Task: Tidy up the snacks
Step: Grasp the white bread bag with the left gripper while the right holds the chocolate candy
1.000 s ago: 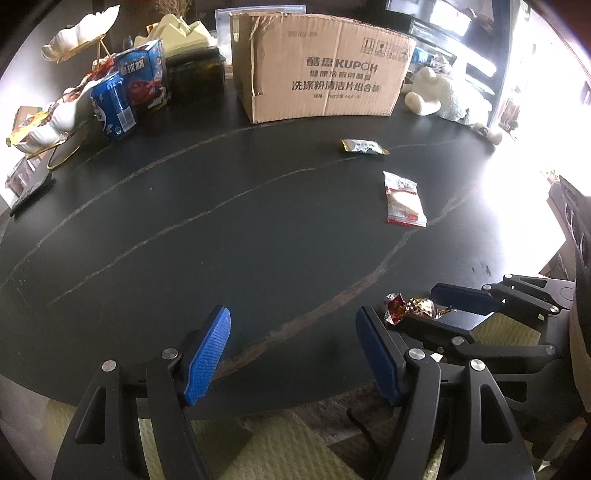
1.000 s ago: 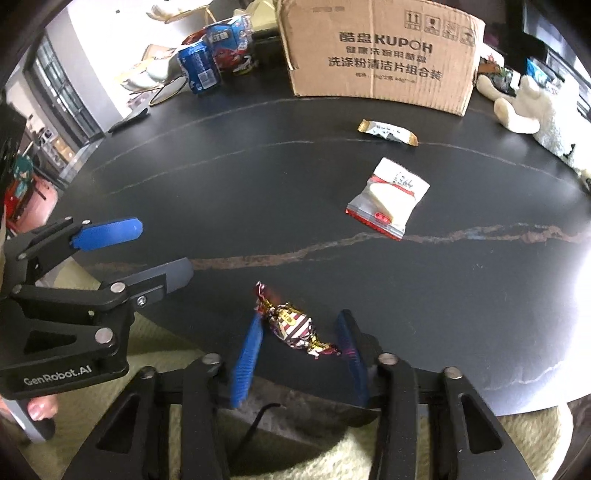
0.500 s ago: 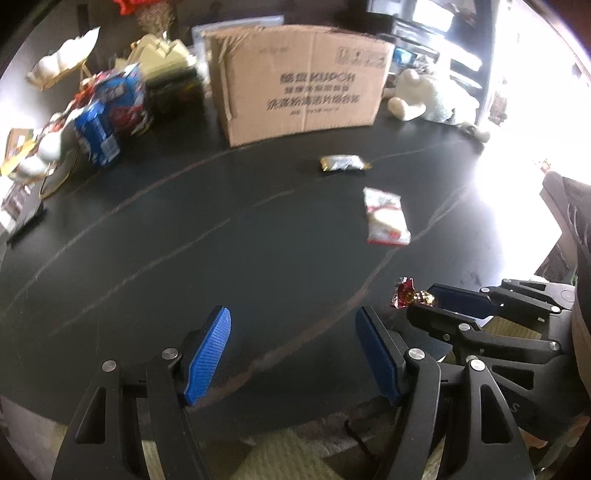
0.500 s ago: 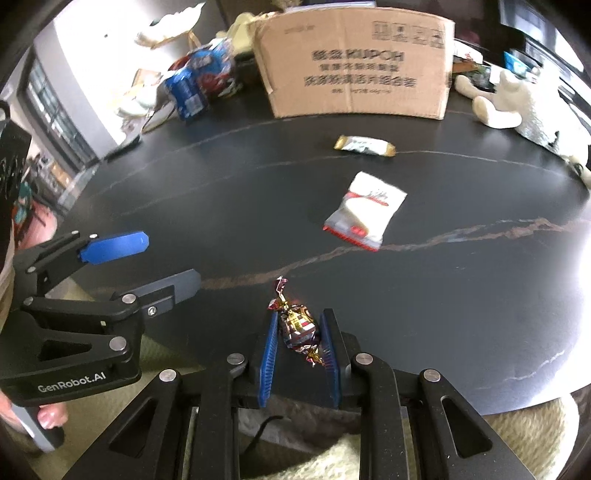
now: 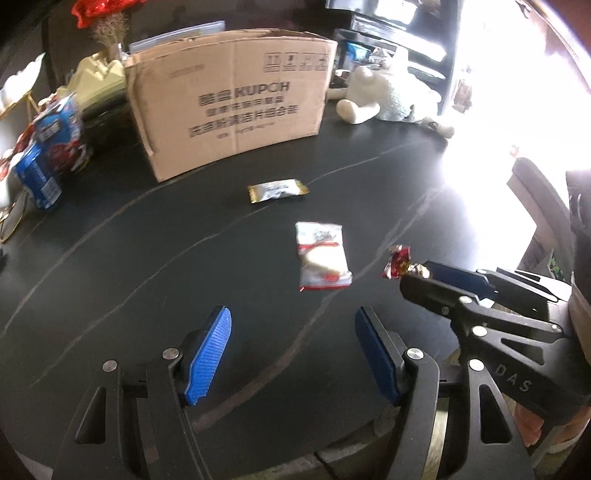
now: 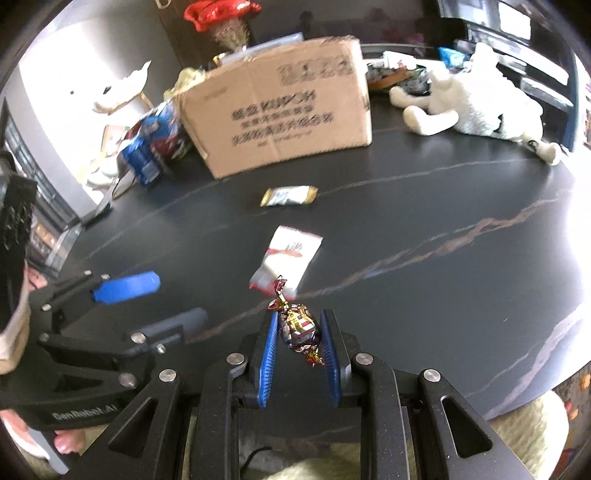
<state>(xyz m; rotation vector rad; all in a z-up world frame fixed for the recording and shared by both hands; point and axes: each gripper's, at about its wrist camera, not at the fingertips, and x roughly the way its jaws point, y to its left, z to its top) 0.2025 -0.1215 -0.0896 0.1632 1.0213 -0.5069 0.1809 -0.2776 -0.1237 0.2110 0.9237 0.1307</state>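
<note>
A white plush toy (image 6: pixel 476 99) lies on the black marbled table (image 6: pixel 424 206) beside red decor (image 6: pixel 218 13).

Your daylight pours in from the right, blowing the table (image 5: pixel 480 155) edge to pure white in both views, while the left corners fall dark. The box (image 6: pixel 280 110) lettering is smeared by motion blur in your right wrist view, and the cans (image 5: pixel 44 158) are soft. Fisheye bending curves everything near the rims.
</note>
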